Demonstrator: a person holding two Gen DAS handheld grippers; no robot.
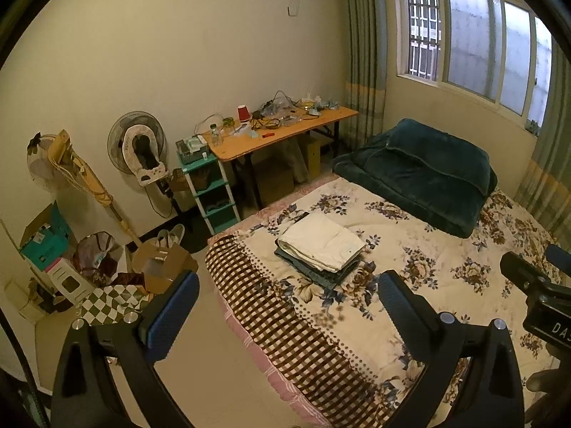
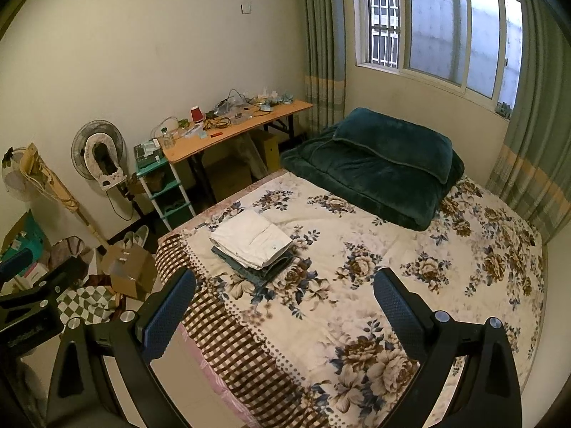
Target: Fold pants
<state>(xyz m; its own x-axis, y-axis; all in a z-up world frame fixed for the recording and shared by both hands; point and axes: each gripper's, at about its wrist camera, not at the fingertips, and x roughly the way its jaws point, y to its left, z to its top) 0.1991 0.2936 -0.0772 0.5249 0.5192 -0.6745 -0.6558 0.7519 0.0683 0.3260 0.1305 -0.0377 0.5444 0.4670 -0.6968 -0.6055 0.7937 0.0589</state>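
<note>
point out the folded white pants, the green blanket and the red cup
folded white pants (image 1: 323, 240): left wrist view, middle of the top fold.
green blanket (image 2: 378, 164): right wrist view, centre of the folded bundle.
red cup (image 1: 244, 113): left wrist view, side wall.

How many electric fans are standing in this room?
2, both against the left wall. One fan, with a padded seat cover hung over it, stands beside the green shelf unit. The other fan is farther left, partly behind a leaning broom. Clutter could hide more.
</note>
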